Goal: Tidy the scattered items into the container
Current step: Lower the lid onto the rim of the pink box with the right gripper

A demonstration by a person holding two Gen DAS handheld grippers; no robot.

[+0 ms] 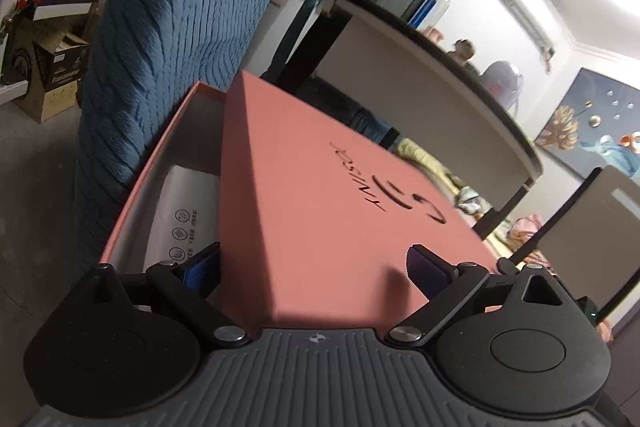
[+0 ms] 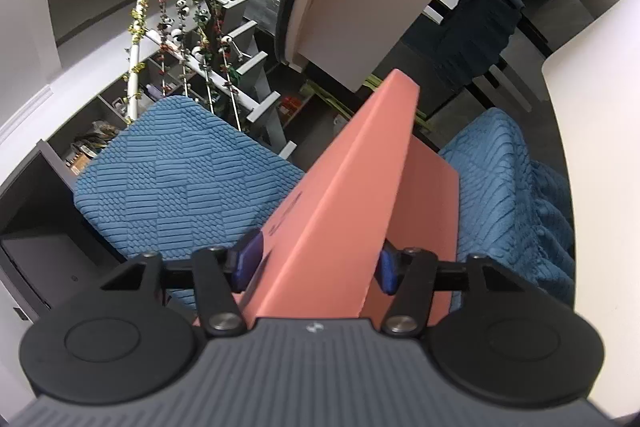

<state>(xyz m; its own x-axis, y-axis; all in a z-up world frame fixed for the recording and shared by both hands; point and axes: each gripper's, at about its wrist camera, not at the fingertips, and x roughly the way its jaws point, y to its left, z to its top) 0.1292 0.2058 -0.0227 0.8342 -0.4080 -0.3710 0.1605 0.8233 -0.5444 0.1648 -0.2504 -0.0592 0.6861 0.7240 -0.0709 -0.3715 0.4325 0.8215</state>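
Both grippers are on the pink lid [image 1: 320, 195]. The left gripper [image 1: 312, 273] is spread wide, its fingers straddling a corner of the lid, one blue pad [image 1: 196, 271] down inside the pink box [image 1: 160, 179] and the other resting on the lid's top. The right gripper [image 2: 312, 265] pinches the lid's side wall between both blue pads [image 2: 248, 259]. The lid sits tilted over the open box, and a white packet [image 1: 184, 211] lies inside. Blue textured cushions [image 2: 176, 163] flank the box.
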